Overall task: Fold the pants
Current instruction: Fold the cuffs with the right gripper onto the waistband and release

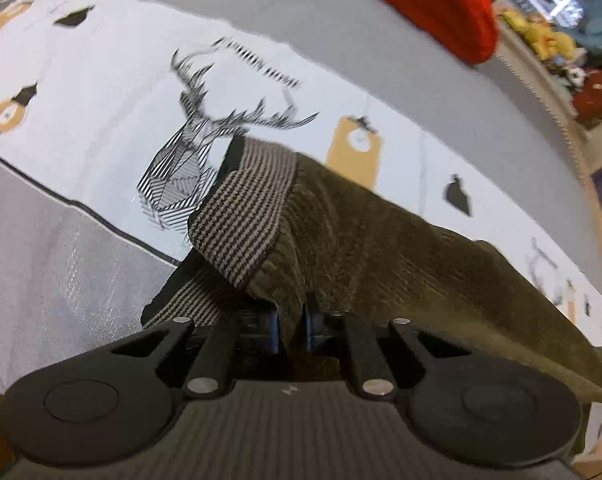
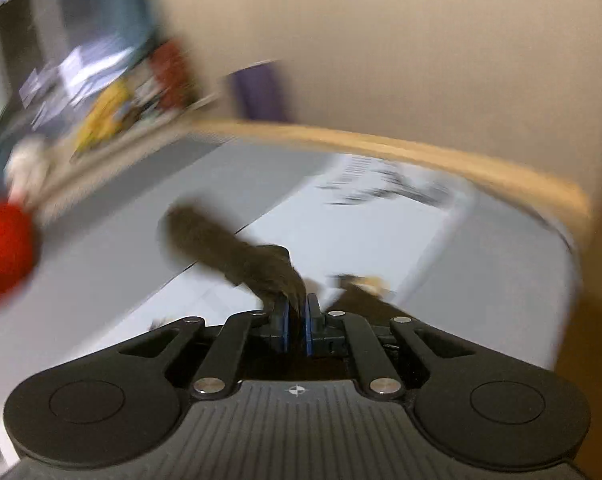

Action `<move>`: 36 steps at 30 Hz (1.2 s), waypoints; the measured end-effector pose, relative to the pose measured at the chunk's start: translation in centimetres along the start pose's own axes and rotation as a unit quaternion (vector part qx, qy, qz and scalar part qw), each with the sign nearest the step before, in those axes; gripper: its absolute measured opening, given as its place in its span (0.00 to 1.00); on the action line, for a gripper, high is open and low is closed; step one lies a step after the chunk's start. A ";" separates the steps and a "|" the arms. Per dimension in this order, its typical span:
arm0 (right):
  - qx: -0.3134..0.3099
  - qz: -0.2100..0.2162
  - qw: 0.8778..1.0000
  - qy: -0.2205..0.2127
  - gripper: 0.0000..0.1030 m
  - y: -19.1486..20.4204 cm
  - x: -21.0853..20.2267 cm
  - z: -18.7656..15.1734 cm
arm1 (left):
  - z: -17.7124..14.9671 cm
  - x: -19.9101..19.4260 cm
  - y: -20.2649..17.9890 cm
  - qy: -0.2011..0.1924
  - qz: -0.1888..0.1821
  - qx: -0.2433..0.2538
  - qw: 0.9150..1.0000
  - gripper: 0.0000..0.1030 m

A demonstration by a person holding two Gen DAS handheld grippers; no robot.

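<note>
Bed with grey-and-white sheet, printed deer head plus small yellow and black motifs. Red knitted thing at bed's far edge. Wooden bed rail, plain beige wall behind. Cluttered shelf beyond, blurred.

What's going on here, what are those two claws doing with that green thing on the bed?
A person is folding a pair of olive corduroy pants on a bedsheet printed with a deer. The left claw is shut on the fabric near the striped waistband. The right claw is shut on another part of the pants, which the blurred right view shows lifted off the sheet. A red knit item lies nearby.
</note>
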State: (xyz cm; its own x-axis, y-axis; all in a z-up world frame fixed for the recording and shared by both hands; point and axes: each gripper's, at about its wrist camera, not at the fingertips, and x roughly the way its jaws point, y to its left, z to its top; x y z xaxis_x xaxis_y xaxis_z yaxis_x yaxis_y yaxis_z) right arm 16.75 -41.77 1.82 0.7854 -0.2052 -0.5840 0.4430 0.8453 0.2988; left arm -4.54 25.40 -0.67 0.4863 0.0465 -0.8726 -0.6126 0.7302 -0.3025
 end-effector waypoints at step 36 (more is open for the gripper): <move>0.073 -0.125 0.979 0.143 0.23 -9.0 3.3 -2.1 | -0.3 -6.1 4.7 -0.123 0.084 -0.048 0.988 0.46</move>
State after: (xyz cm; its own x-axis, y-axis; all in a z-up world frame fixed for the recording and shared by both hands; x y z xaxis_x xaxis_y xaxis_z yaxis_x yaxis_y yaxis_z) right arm 14.42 -48.97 -4.36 0.5006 -0.2333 -0.8336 0.6795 0.7025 0.2114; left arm -10.56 28.36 3.09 0.5026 0.3337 -0.7975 -0.7474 0.6314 -0.2068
